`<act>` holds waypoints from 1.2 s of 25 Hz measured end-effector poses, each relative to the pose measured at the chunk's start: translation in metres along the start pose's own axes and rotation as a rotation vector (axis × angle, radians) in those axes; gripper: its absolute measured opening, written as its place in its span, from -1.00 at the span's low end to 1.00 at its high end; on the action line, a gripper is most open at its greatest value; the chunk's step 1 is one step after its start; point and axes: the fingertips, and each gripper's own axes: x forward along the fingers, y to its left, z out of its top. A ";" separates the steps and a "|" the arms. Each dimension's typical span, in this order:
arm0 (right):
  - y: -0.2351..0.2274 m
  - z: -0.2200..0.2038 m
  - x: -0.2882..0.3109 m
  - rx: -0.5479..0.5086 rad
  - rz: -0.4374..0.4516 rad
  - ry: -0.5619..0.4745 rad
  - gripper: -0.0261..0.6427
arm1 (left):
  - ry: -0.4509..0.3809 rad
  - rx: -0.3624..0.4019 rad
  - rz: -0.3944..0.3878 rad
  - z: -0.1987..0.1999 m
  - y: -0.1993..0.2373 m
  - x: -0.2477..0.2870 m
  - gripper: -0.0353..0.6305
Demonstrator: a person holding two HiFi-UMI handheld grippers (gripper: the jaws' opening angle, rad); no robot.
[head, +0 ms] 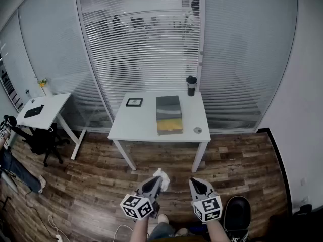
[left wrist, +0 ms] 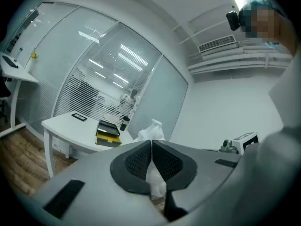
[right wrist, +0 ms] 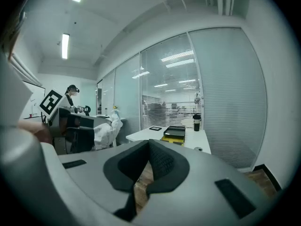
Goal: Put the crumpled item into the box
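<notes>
Status: transport stage, judged from item position.
- Left gripper [head: 153, 185]: fingers closed on crumpled item [left wrist: 153, 129]; white wad protrudes past fingertips and shows behind pads.
- Right gripper [right wrist: 149, 148]: fingers closed tip to tip, nothing between; floor visible through gap behind pads.
- Crumpled item location: in left grasp, over wood floor, well apart from tabletop [head: 144, 125].
- Box [head: 168, 114]: on tabletop, 12 o'clock from both grippers, lid open, yellow section toward 6 o'clock.
- Remaining: carry to tabletop, lower into box, release.

An office: glass partitions [head: 151, 44] (blinds behind), white desks [head: 151, 122].
</notes>
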 end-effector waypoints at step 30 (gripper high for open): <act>-0.105 -0.004 0.084 0.077 -0.038 0.020 -0.89 | 0.042 0.037 0.063 0.008 0.061 0.112 -0.80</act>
